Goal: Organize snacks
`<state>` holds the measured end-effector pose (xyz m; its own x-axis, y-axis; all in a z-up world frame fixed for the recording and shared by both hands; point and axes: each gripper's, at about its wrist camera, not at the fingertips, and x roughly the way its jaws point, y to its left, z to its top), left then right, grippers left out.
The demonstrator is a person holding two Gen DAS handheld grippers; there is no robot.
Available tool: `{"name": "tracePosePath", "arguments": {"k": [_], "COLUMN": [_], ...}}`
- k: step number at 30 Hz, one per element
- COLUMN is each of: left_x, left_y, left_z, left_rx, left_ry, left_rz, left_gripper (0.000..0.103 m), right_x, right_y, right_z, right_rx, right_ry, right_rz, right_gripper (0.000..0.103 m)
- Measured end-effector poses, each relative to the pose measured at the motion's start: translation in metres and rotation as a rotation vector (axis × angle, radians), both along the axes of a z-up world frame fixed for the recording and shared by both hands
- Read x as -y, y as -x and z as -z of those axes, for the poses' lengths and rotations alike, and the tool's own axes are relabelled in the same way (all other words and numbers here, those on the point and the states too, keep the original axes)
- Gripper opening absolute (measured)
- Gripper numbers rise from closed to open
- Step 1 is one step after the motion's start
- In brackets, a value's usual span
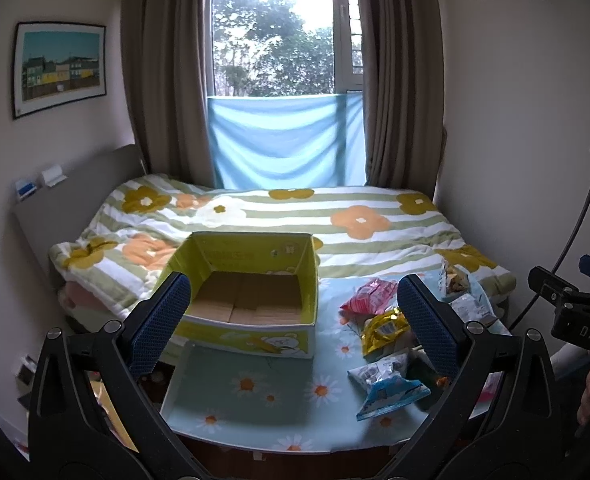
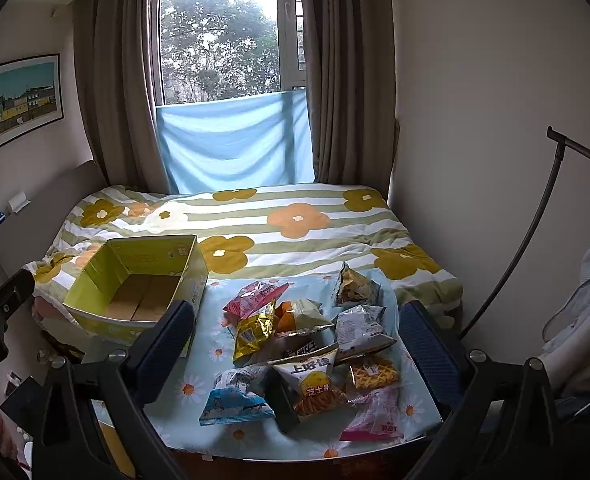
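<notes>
Right wrist view: right gripper (image 2: 295, 344) gapes above scattered foil snack packets (image 2: 303, 344). Left gripper (image 1: 295, 320), jaws wide, faces an empty yellow-green cardboard box (image 1: 251, 332).

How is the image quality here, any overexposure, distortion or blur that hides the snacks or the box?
Left wrist view: window blown out, strong fisheye bending, box evenly lit and sharp. Right wrist view: same backlight, snack packets readable, mild foil glare on the yellow packet; black vignette in the corners.
</notes>
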<state>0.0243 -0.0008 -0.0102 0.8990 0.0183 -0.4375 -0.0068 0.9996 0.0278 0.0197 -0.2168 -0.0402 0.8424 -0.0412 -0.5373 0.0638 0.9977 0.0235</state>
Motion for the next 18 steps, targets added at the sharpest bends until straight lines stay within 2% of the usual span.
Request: {"name": "tracePosePath", "arguments": {"k": [18], "left_x": [-0.0004], "left_y": [-0.0034], "left_z": [0.0037], "left_rx": [-0.016], "left_ry": [0.007], "left_rz": [-0.003], "left_gripper": [0.102], "right_x": [-0.0066], "right_y": [-0.0004], "right_z": [0.0036], "right_rx": [-0.003], "right_ry": [-0.002], "right_rz": [-0.004], "right_gripper": [0.103]}}
